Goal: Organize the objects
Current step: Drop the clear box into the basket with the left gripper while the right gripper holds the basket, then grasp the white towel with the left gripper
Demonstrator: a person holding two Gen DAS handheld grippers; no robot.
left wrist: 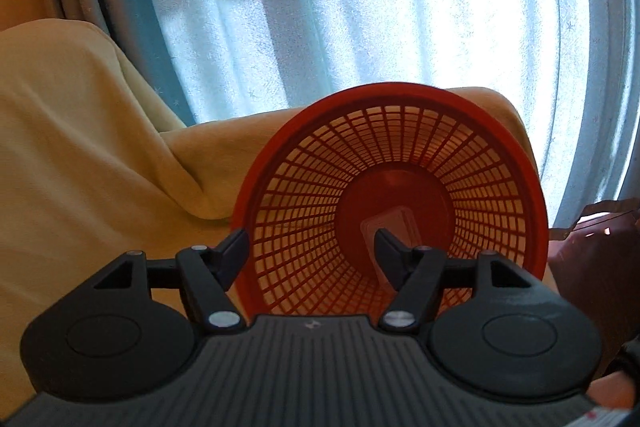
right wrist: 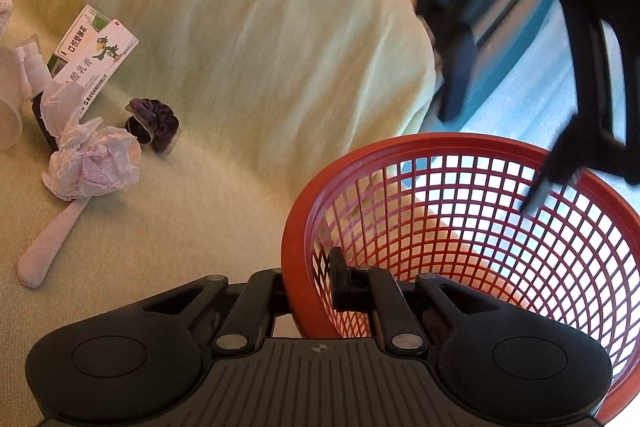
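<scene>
A red mesh basket (left wrist: 400, 163) is held in the air over a yellow-covered sofa (left wrist: 80, 147). In the left wrist view I look into its mouth; my left gripper (left wrist: 308, 247) straddles the near rim with jaws wide, one finger outside, one inside. In the right wrist view the basket (right wrist: 500, 227) is at lower right; my right gripper (right wrist: 310, 287) is shut on its rim, one finger outside, one inside. The left gripper's dark body (right wrist: 580, 67) reaches the basket's far rim. Loose objects lie at left: two medicine boxes (right wrist: 96, 55), a dark scrunchie (right wrist: 154, 125), crumpled tissue (right wrist: 92, 163), a pale spoon (right wrist: 52, 243).
A spray bottle (right wrist: 30, 67) and a clear cup (right wrist: 8, 115) sit at the far left. A light blue curtain (left wrist: 360, 7) hangs behind the sofa. A sticker (left wrist: 388, 231) shows on the basket's bottom.
</scene>
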